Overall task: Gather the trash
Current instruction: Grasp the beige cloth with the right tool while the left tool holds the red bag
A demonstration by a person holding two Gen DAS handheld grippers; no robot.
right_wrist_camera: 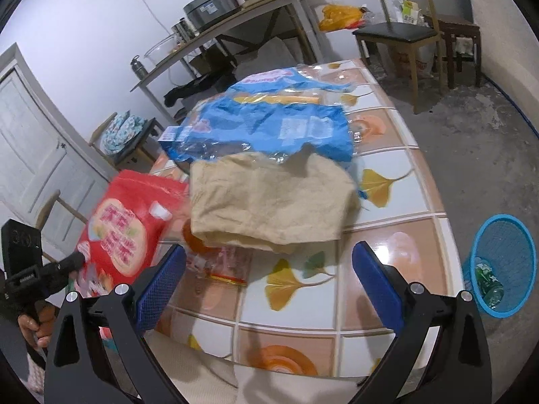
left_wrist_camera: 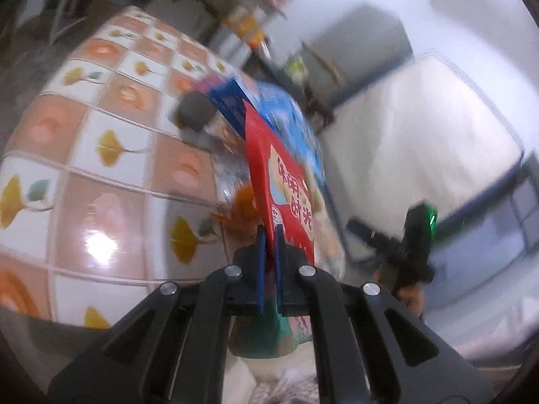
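left gripper (left_wrist_camera: pixel 269 235) clamps a red snack bag (left_wrist_camera: pixel 283 181) above the tiled table (left_wrist_camera: pixel 111 175).

right gripper (right_wrist_camera: pixel 269 276) hovers wide open and empty over the table, a tan paper bag (right_wrist_camera: pixel 269 198) at its 12 o'clock, a blue wrapper (right_wrist_camera: pixel 269 124) beyond; a blue waste basket (right_wrist_camera: pixel 502 266), apparently holding a bottle, stands on the floor at 3 o'clock.
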